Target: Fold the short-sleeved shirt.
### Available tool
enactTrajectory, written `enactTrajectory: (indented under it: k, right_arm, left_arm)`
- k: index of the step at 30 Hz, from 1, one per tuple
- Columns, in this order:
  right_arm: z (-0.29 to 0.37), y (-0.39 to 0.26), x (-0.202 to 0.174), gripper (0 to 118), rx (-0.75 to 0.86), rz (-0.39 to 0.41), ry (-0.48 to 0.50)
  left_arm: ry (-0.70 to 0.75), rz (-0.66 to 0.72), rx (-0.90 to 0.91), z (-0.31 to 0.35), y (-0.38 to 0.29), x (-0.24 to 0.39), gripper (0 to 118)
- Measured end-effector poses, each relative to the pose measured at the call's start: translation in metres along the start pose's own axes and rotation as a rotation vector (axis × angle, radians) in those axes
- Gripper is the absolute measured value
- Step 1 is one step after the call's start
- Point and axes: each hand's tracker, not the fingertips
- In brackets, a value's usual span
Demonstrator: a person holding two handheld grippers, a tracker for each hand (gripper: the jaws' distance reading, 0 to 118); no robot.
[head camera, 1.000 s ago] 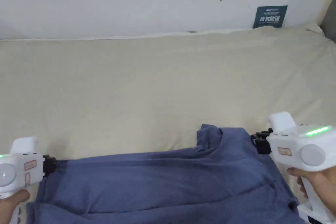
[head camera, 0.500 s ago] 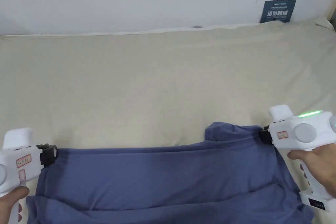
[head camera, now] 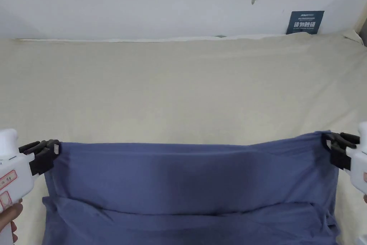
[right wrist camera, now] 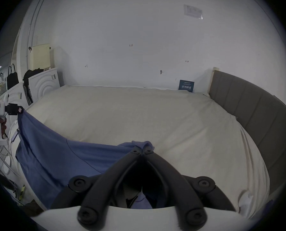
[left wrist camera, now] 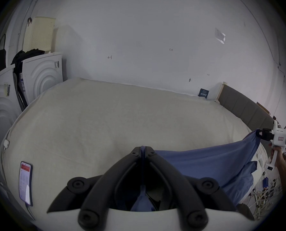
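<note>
You are working over the bed (head camera: 186, 88), whose wide cream cover gives you a flat place to lay the garment down, and most of that cover lies bare beyond your hands. The blue shirt (head camera: 193, 177) hangs between your two claws at the near edge of the bed, its top edge pulled into a nearly straight line. You seem to hold it taut like this so the cloth spreads flat before you lower it for a fold. Below that edge the fabric drops as a broad, smooth panel, with a second layer or fold showing as a darker band lower down. I cannot tell which end of the shirt you have. Your left claw (head camera: 53, 147) is closed tight on the left corner, a thin strip of blue pinched between its jaws in the left gripper view. Your right claw (head camera: 328, 140) is likewise clamped on the right corner, where a small bunch of cloth pokes past the tips.
</note>
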Motion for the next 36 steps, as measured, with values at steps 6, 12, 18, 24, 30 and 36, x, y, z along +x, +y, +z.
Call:
enactTrajectory:
  k: [6,12,18,24,30,36]
  right_arm:
    - [0.074,-0.067,-0.024,0,0.057,-0.035,-0.004]
    - [0.085,-0.149,-0.03,0,-0.023,-0.174,-0.063]
    - [0.077,-0.194,-0.038,0,-0.129,-0.11,-0.087]
    - [0.069,-0.203,-0.05,90,-0.268,-0.104,-0.072]
    - [0.141,-0.164,-0.083,115,-0.039,-0.082,-0.137]
    - [0.177,-0.132,-0.112,37,0.128,-0.065,-0.102]
  left_arm:
    - [0.002,0.027,0.023,0.058,-0.043,-0.005,1]
    - [0.031,0.009,0.0,0.085,-0.119,-0.011,1]
    - [0.049,0.03,-0.098,0.087,-0.171,-0.028,1]
    - [0.09,0.015,-0.141,0.078,-0.198,-0.026,73]
    - [0.088,0.055,-0.03,0.121,-0.195,-0.007,118]
    - [0.099,0.059,0.009,0.132,-0.184,0.0,87]
